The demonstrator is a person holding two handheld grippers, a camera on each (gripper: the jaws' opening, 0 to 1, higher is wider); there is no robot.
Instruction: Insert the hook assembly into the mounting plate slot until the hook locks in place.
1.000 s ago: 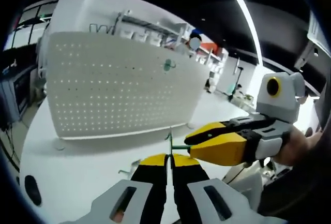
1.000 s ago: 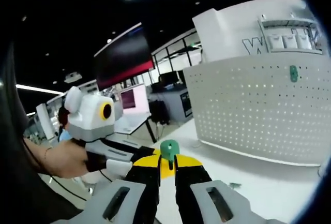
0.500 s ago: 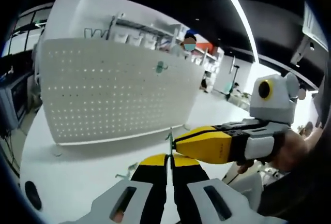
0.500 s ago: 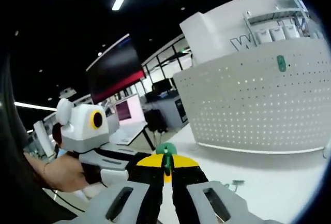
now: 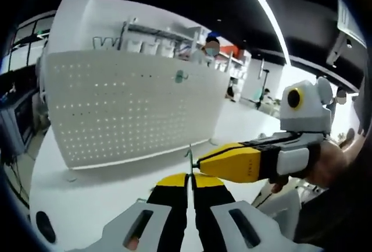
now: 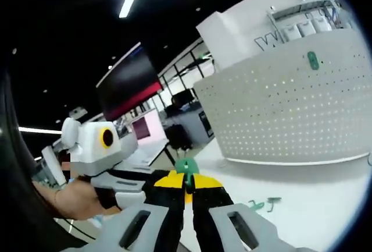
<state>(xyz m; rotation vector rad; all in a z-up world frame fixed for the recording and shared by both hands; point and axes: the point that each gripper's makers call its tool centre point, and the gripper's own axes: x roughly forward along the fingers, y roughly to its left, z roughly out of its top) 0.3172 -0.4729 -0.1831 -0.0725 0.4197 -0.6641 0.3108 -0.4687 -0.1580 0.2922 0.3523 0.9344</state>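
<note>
Left gripper (image 5: pixel 189 177): closed on thin hook wire (image 5: pixel 189 158) | right gripper (image 6: pixel 186 177): clamped on green plate (image 6: pixel 186 166) | pegboard (image 5: pixel 128 109) seen ahead, beyond both.

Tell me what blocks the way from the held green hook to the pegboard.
Nothing visible does. The right gripper holds the green hook, and bare white tabletop lies between it and the pegboard.

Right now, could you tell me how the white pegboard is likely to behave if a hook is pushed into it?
The pegboard stands upright on small feet on the table, so a firm push would probably tip or slide it. Its thin curved panel looks light and may flex slightly.
</note>
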